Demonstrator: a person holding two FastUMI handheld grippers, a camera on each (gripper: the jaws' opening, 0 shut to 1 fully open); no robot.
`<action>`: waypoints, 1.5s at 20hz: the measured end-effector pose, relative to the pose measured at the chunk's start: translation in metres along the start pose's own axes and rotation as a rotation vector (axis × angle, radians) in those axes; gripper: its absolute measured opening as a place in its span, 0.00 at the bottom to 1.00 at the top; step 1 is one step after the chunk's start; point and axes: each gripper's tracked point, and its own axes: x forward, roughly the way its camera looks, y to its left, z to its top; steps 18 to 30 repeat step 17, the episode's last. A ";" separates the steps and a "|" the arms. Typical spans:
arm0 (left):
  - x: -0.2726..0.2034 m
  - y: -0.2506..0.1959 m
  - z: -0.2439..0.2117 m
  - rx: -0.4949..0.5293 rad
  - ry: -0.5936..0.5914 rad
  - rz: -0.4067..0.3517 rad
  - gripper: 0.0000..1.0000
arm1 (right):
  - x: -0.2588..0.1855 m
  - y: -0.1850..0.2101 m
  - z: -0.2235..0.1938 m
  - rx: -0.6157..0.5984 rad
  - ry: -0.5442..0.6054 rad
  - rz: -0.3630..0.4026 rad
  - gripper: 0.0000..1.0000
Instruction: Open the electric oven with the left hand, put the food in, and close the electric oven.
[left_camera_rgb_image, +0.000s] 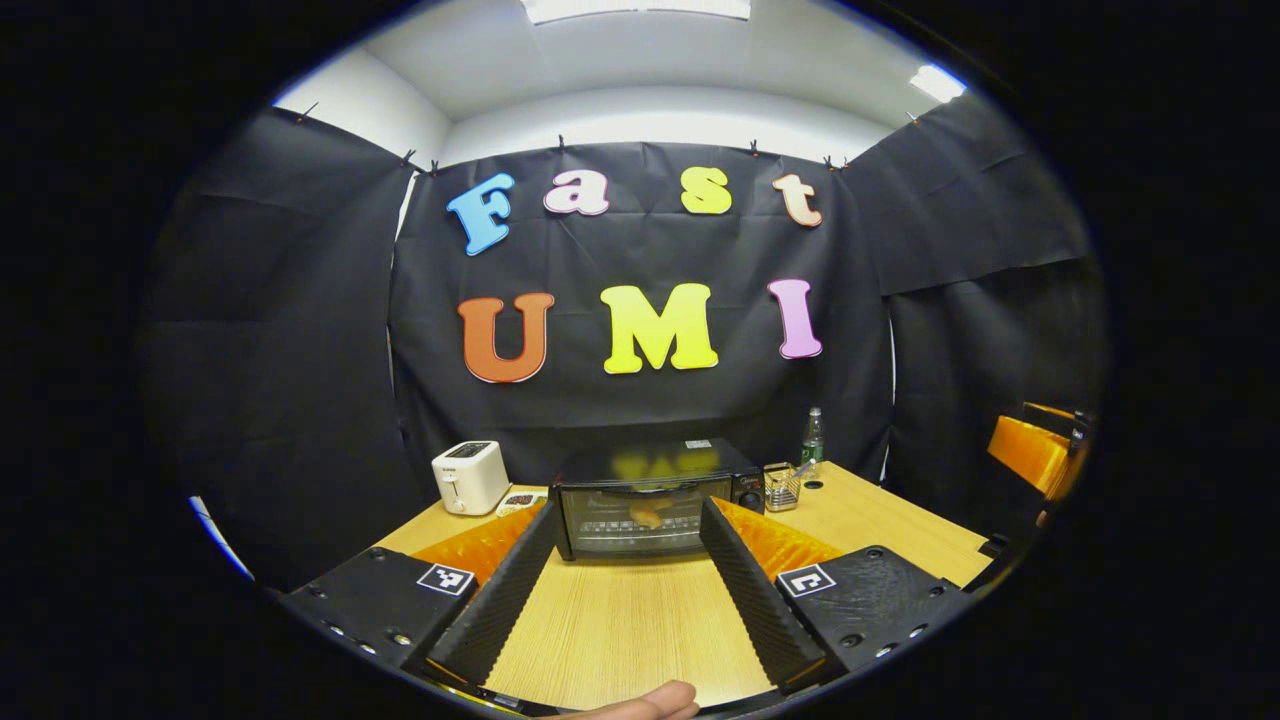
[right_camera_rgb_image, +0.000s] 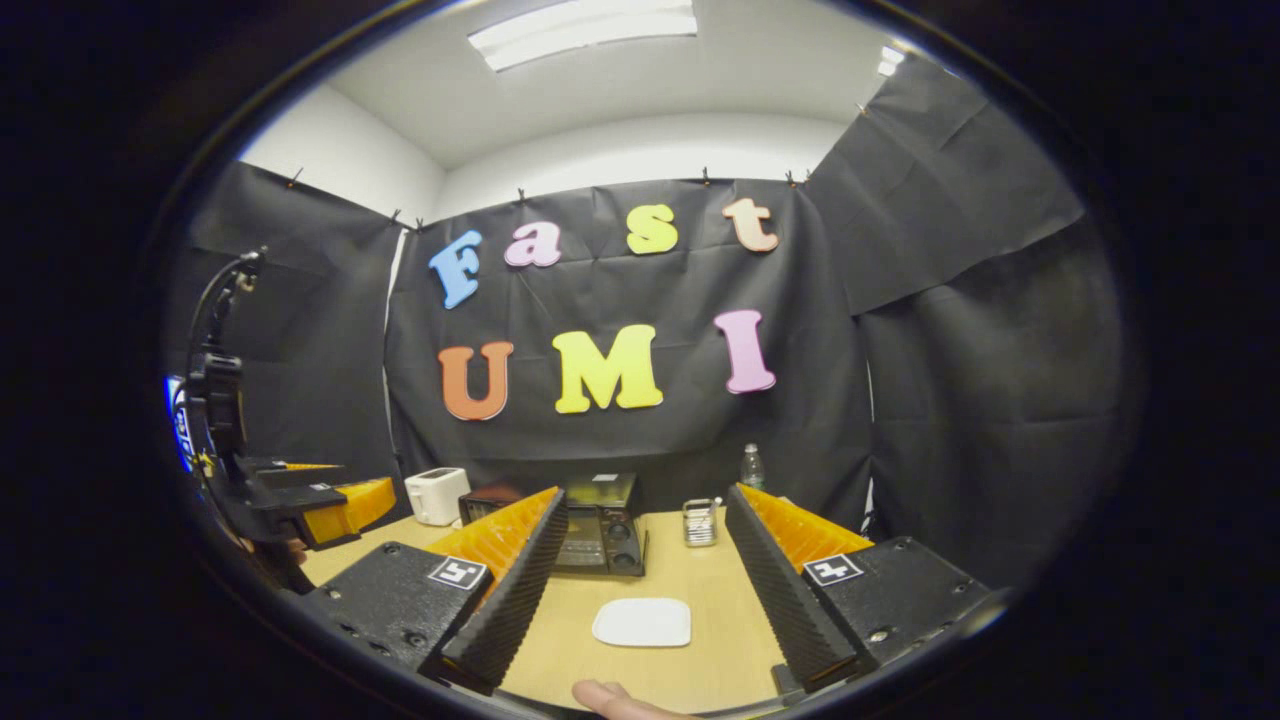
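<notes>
The black electric oven (left_camera_rgb_image: 650, 500) stands at the back of the wooden table (left_camera_rgb_image: 620, 630) with its glass door closed. A golden piece of food (left_camera_rgb_image: 648, 516) shows through the glass on the rack. My left gripper (left_camera_rgb_image: 628, 525) is open in front of the oven, well short of the door, with nothing between its fingers. In the right gripper view the oven (right_camera_rgb_image: 600, 530) sits ahead to the left. My right gripper (right_camera_rgb_image: 645, 510) is open above a bare white plate (right_camera_rgb_image: 641, 622). The left gripper (right_camera_rgb_image: 300, 505) shows at the left edge of that view.
A white toaster (left_camera_rgb_image: 470, 476) and a small dish (left_camera_rgb_image: 518, 500) stand left of the oven. A wire basket (left_camera_rgb_image: 782, 487) and a bottle (left_camera_rgb_image: 813, 438) stand to its right. Black cloth walls enclose the table. A thumb (left_camera_rgb_image: 640, 705) shows at the bottom edge.
</notes>
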 end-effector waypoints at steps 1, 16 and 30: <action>-0.008 0.000 0.004 -0.013 -0.011 -0.010 0.95 | -0.002 0.003 0.000 0.003 -0.001 0.006 0.96; -0.063 0.011 -0.007 -0.007 -0.053 -0.028 0.96 | -0.015 0.033 0.001 -0.036 0.010 0.018 0.96; -0.063 0.013 -0.008 -0.010 -0.047 -0.022 0.96 | -0.014 0.033 -0.001 -0.036 0.014 0.015 0.96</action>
